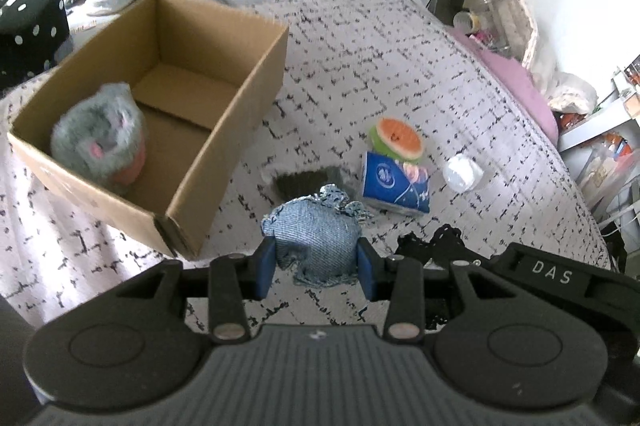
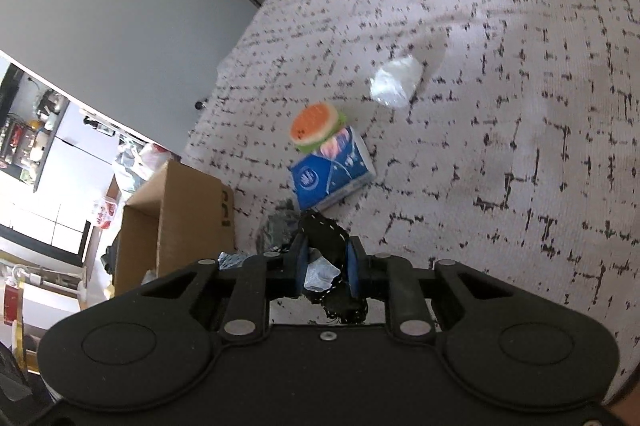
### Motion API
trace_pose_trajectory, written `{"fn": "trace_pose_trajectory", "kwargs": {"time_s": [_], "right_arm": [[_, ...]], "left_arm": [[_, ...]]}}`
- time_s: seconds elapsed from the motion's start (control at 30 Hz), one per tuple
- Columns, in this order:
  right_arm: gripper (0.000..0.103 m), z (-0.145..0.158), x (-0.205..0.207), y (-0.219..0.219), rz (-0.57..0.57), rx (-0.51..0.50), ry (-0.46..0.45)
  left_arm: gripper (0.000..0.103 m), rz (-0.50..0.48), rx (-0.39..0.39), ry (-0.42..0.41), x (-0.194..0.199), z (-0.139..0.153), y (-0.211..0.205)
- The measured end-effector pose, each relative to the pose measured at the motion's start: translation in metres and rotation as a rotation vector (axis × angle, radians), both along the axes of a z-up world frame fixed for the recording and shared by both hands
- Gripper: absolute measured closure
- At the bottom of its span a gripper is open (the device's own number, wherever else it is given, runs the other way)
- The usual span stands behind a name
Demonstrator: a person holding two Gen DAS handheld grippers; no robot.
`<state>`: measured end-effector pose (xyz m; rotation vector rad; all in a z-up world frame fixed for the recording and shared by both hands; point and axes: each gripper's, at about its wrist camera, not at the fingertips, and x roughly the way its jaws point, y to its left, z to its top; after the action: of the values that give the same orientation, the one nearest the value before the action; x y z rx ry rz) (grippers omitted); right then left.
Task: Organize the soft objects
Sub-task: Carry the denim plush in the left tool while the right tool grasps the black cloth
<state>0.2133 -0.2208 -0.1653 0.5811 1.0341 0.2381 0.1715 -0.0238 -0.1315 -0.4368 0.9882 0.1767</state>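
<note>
My left gripper (image 1: 316, 260) is shut on a blue denim pouch (image 1: 314, 238), held above the patterned bedspread (image 1: 400, 66). Left of it stands an open cardboard box (image 1: 224, 114) with a grey furry toy (image 1: 100, 138) inside. My right gripper (image 2: 327, 268) is shut on a black fabric piece with pale stitching (image 2: 324, 238), lifted off the bed; its dark edge shows in the left wrist view (image 1: 424, 246). On the bed lie a watermelon-slice plush (image 1: 398, 138) on a blue tissue pack (image 1: 396, 186), a white soft wad (image 1: 462, 172) and a dark grey fuzzy item (image 1: 304, 180).
The box (image 2: 176, 222) sits at the bed's left edge in the right wrist view. A pink pillow (image 1: 516, 82) and cluttered shelves (image 1: 600, 130) lie to the right. A black dotted cushion (image 1: 32, 34) and bags sit beyond the box.
</note>
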Motion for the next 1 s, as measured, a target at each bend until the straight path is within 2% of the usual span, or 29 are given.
{"fn": "trace_pose_trajectory", "kwargs": {"time_s": [0.27, 0.57, 1.0], "right_arm": [[0.083, 0.018, -0.006, 0.002, 0.021, 0.017, -0.092], [0.083, 0.038, -0.013, 0.006, 0.046, 0.025, -0.196], [0.083, 0.057, -0.02, 0.012, 0.072, 0.055, -0.316]], "left_arm": [[0.062, -0.015, 0.05, -0.072, -0.004, 0.03, 0.0], [0.062, -0.012, 0.077, -0.117, -0.01, 0.052, 0.007], [0.062, 0.007, 0.092, -0.149, -0.018, 0.065, 0.028]]}}
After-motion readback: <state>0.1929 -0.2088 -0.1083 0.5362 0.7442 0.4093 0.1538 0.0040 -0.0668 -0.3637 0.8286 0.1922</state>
